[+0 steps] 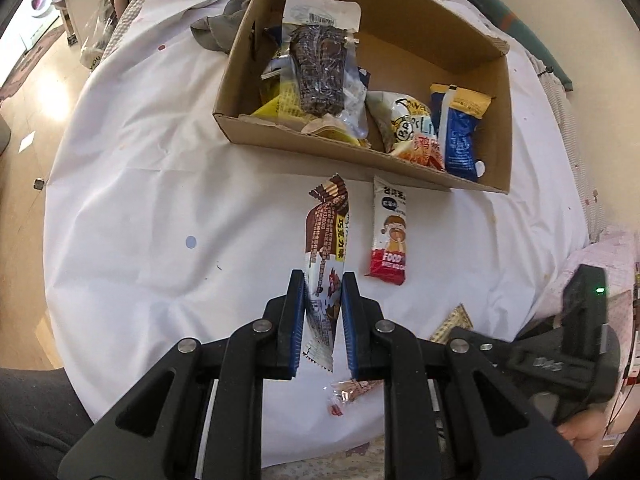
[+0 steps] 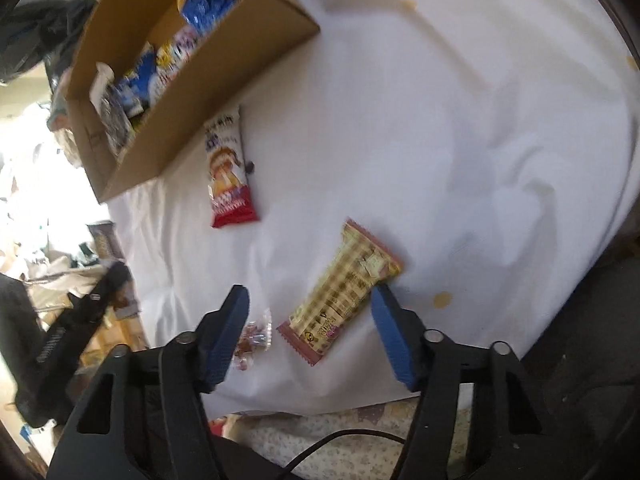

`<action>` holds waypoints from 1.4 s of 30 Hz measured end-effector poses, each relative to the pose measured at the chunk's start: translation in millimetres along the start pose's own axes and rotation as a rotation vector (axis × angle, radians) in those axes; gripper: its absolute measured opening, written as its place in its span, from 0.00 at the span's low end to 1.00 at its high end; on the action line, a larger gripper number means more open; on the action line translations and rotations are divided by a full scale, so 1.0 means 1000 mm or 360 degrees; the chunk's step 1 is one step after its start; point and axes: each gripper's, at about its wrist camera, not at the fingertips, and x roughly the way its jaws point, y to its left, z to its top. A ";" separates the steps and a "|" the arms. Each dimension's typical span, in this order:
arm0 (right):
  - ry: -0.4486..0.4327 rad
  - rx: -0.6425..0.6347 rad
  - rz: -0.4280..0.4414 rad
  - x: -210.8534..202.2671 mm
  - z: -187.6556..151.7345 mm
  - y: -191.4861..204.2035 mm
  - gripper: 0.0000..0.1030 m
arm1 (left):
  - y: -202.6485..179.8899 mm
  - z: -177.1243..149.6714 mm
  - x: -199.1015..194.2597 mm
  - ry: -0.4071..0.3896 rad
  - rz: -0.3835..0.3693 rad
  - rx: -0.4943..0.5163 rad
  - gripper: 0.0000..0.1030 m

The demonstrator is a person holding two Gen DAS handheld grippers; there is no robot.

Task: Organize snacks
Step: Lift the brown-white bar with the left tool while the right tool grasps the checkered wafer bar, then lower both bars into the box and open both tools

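While left tongs (image 1: 323,280) pinch a chocolate wafer (image 1: 326,248), only the right view shows the checkered bar (image 2: 342,292).

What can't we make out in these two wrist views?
- Left view: lower end of the brown wrapper, hidden between the left gripper pads.
- Left view: the checked snack, mostly behind the gripper.
- Right view: box contents, blurred and cut by the top edge.
- Right view: small candy, blurred, partly behind the right gripper.

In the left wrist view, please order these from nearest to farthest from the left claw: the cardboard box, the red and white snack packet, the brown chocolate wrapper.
1. Brown chocolate wrapper: clamped in the left claw.
2. Red and white snack packet: flat on the cloth, just right of the wrapper.
3. Cardboard box: farthest, beyond both.
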 end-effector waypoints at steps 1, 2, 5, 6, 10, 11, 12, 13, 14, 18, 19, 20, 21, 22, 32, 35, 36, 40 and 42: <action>0.0006 -0.0001 -0.0019 0.003 0.000 0.001 0.60 | -0.002 0.000 -0.002 -0.0010 -0.0001 0.0003 0.14; 0.0013 -0.0010 -0.0051 0.008 0.000 0.003 0.59 | -0.002 0.000 -0.003 -0.0014 -0.0004 0.0005 0.14; 0.0015 -0.0035 -0.0117 0.016 0.001 0.008 0.56 | 0.000 0.000 -0.005 -0.0012 -0.0036 -0.0012 0.14; 0.0011 -0.0048 -0.0139 0.018 0.001 0.011 0.53 | 0.001 0.000 -0.005 -0.0011 -0.0048 -0.0027 0.14; -0.0019 -0.0176 -0.0286 0.029 0.001 0.024 0.31 | 0.007 0.004 -0.006 -0.0024 -0.0035 -0.0051 0.14; -0.0039 -0.0215 -0.0315 0.030 0.002 0.027 0.27 | 0.008 0.005 -0.006 -0.0025 -0.0032 -0.0067 0.14; -0.0060 -0.0257 -0.0324 0.029 0.002 0.031 0.27 | 0.010 0.007 -0.005 -0.0025 -0.0033 -0.0087 0.14; -0.0076 -0.0285 -0.0313 0.028 0.002 0.034 0.27 | 0.011 0.007 -0.005 -0.0024 -0.0033 -0.0097 0.14; -0.0104 -0.0313 -0.0283 0.025 0.000 0.039 0.27 | 0.011 0.008 -0.005 -0.0028 -0.0031 -0.0109 0.14; -0.0265 -0.0422 -0.0091 0.002 -0.005 0.055 0.27 | 0.008 0.009 -0.007 -0.0065 -0.0011 -0.0095 0.14; -0.0314 -0.0453 -0.0048 -0.005 -0.006 0.060 0.27 | 0.007 0.009 -0.007 -0.0078 -0.0003 -0.0088 0.14; -0.0367 -0.0493 -0.0019 -0.011 -0.008 0.067 0.27 | 0.006 0.010 -0.008 -0.0093 0.0001 -0.0085 0.14; -0.0422 -0.0533 0.0003 -0.018 -0.010 0.073 0.27 | 0.005 0.010 -0.009 -0.0111 0.0001 -0.0084 0.14; -0.0456 -0.0556 0.0024 -0.023 -0.011 0.076 0.27 | 0.005 0.011 -0.010 -0.0126 -0.0002 -0.0080 0.14; -0.0748 -0.0747 0.0249 -0.081 0.017 0.109 0.27 | -0.005 0.030 -0.033 -0.0319 0.0009 0.0022 0.14; -0.0786 -0.0747 0.0265 -0.091 0.038 0.117 0.27 | -0.007 0.050 -0.034 -0.0331 0.0026 0.0034 0.14; -0.0806 -0.0754 0.0265 -0.095 0.047 0.120 0.27 | -0.007 0.059 -0.035 -0.0335 -0.0001 0.0028 0.14; -0.0871 -0.0810 0.0226 -0.102 0.078 0.136 0.27 | -0.023 0.089 -0.040 -0.0390 0.0011 0.0108 0.14; -0.0894 -0.0836 0.0219 -0.104 0.094 0.141 0.27 | -0.032 0.102 -0.040 -0.0421 0.0017 0.0163 0.14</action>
